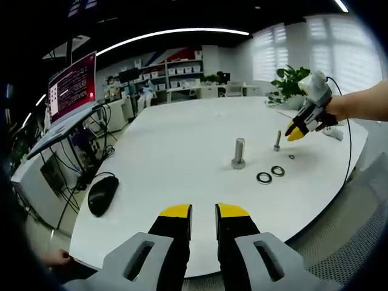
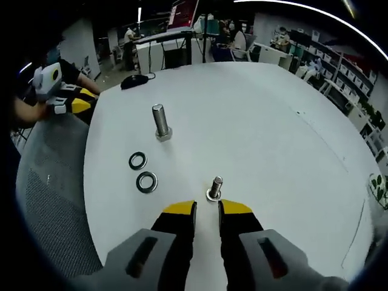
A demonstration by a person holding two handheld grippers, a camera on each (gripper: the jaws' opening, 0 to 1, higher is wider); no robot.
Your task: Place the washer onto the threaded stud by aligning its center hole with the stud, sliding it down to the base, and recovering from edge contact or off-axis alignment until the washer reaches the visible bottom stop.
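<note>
Looking along the left tongs (image 1: 203, 210), we see their yellow-tipped jaws parted by a narrow gap with nothing between them, held over the near edge of the white surface (image 1: 182, 139). Farther out on it stands a large bolt (image 1: 239, 153), head up, and beside it lie two dark washers (image 1: 270, 174), touching nothing. A smaller threaded stud (image 1: 277, 140) stands beyond them, with a tiny ring (image 1: 291, 157) lying just beside it. The right tongs (image 1: 296, 132) hover near that stud, held by a person's hand. A black mouse (image 1: 102, 194) rests at the surface's left edge.

In the right gripper view, our right tongs (image 2: 207, 208) are likewise slightly spread and empty, their tips just short of the stud (image 2: 214, 188), which has a washer-like collar at its base. The two washers (image 2: 142, 171) lie apart to the left, near the large bolt (image 2: 161, 122).
</note>
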